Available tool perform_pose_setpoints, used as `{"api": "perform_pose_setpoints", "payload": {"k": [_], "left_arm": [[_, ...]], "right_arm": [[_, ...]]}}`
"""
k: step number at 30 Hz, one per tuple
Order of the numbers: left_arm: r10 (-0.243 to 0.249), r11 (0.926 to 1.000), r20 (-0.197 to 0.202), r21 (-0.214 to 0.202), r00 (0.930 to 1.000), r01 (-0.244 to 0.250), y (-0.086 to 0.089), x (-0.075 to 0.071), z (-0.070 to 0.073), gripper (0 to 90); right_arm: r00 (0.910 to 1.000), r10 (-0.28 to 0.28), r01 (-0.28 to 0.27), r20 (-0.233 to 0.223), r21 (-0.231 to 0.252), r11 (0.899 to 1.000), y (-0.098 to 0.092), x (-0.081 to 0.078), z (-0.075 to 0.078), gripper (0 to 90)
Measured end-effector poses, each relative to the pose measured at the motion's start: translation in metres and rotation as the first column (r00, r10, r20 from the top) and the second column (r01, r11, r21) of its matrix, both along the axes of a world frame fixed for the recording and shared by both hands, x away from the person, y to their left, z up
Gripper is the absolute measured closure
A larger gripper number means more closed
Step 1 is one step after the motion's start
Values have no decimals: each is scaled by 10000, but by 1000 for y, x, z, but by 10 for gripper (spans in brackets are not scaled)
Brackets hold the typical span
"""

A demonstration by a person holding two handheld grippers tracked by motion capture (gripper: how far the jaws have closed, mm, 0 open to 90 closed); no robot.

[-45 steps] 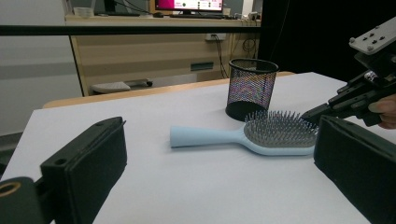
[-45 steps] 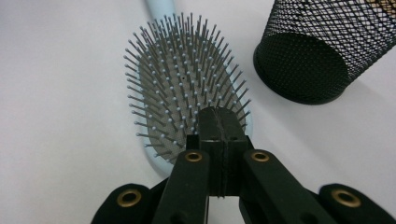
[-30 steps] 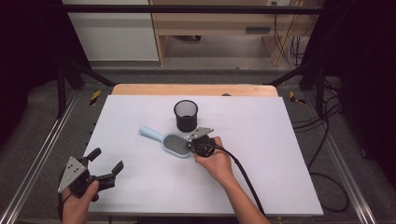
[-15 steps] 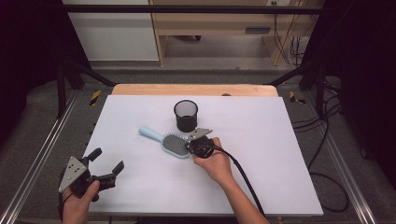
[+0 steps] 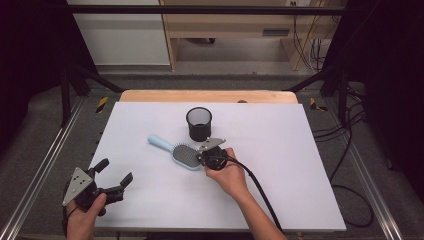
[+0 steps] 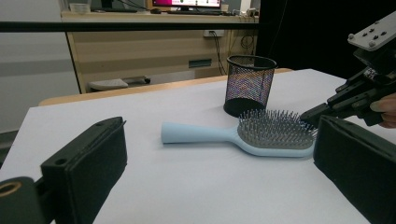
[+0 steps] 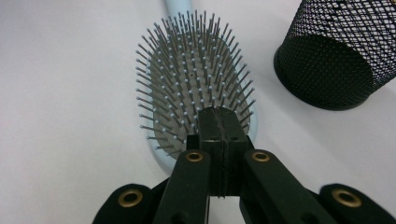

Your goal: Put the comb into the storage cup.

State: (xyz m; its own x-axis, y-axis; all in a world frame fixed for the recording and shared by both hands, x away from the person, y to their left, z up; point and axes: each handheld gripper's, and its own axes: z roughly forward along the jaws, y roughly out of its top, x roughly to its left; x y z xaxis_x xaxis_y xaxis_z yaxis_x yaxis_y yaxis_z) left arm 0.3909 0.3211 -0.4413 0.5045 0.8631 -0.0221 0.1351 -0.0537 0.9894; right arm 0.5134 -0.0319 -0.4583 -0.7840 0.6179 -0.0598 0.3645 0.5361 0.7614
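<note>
Right gripper view: the right tool [image 7: 219,122] has its jaws pressed flat together with nothing between them, tips resting over the near end of the hairbrush [image 7: 196,79], among or just above the bristles; I cannot tell if they touch. Compared with the pictures from a second ago, nothing has shifted: the brush, both hands and the cup sit where they were. That suggests a pause before the brush is gripped; the jaws would need to open first.

In the high view the hairbrush [image 5: 181,153] lies bristles-up in the middle of the tabletop [image 5: 280,150], its long axis running from the head by the right tool [image 5: 206,156] to the handle pointing far-left. The black mesh cup [image 5: 199,123] stands just beyond it. The left tool [image 5: 111,176] waits wide open and empty at the near-left corner.
</note>
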Motion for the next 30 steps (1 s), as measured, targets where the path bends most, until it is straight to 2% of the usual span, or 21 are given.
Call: {"api": "perform_pose_setpoints", "payload": {"k": [16,30], "left_arm": [[-7,10000,-81,20,10000,7,0,0,0,31],[-12,10000,-250,23,9997,13,0,1,-1,35]], "right_arm": [[9996,-264,264,-10,-46,9996,-4,7,-2,900],[9997,-216,215,66,125,9997,-7,3,1,897]]}}
